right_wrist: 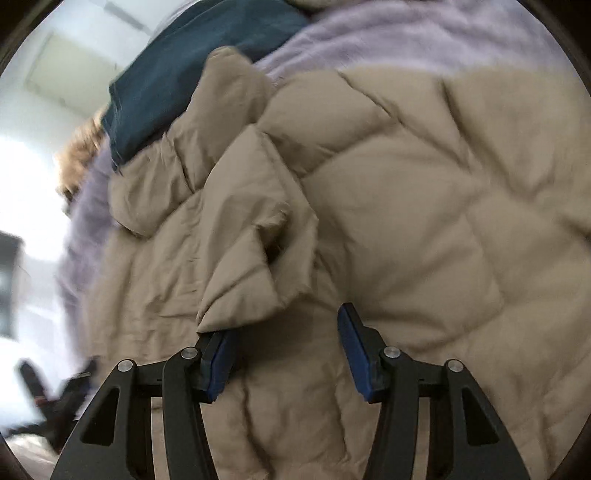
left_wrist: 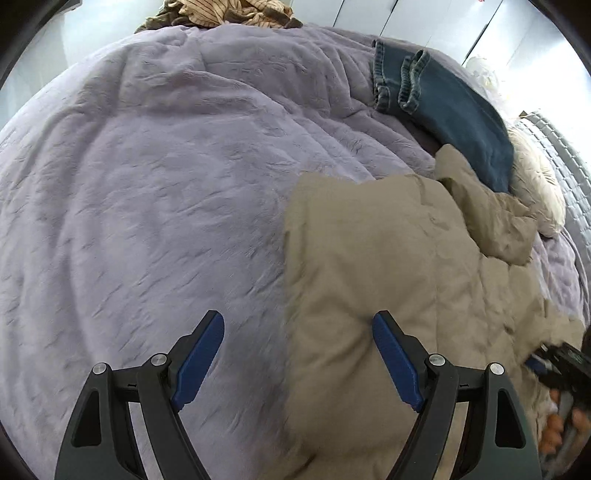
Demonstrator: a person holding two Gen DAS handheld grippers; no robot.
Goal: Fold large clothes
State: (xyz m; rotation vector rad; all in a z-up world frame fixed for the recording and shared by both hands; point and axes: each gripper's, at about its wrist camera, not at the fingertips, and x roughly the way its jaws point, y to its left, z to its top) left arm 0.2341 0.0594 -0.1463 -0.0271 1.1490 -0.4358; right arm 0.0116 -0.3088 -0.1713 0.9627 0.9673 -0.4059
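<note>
Blue fingers of the left gripper (left_wrist: 298, 360) stood wide apart, holding nothing. One hung over the purple blanket (left_wrist: 155, 192), one over the tan puffy coat (left_wrist: 388, 266), whose long side ran away toward the jeans (left_wrist: 454, 110).

From the right wrist, the right gripper (right_wrist: 286, 354) was wide too, right above the coat (right_wrist: 406, 206). A loose coat flap (right_wrist: 251, 258) touched its left finger. It was the nearer one.

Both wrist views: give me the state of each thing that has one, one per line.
left claw: open, over the jacket's edge, holding nothing
right claw: open, a jacket fold lying on one finger
beige puffer jacket: rumpled on the bed
jeans: folded, beyond the jacket
lavender blanket: spread, wrinkled
striped clothes: heaped at the far edge
</note>
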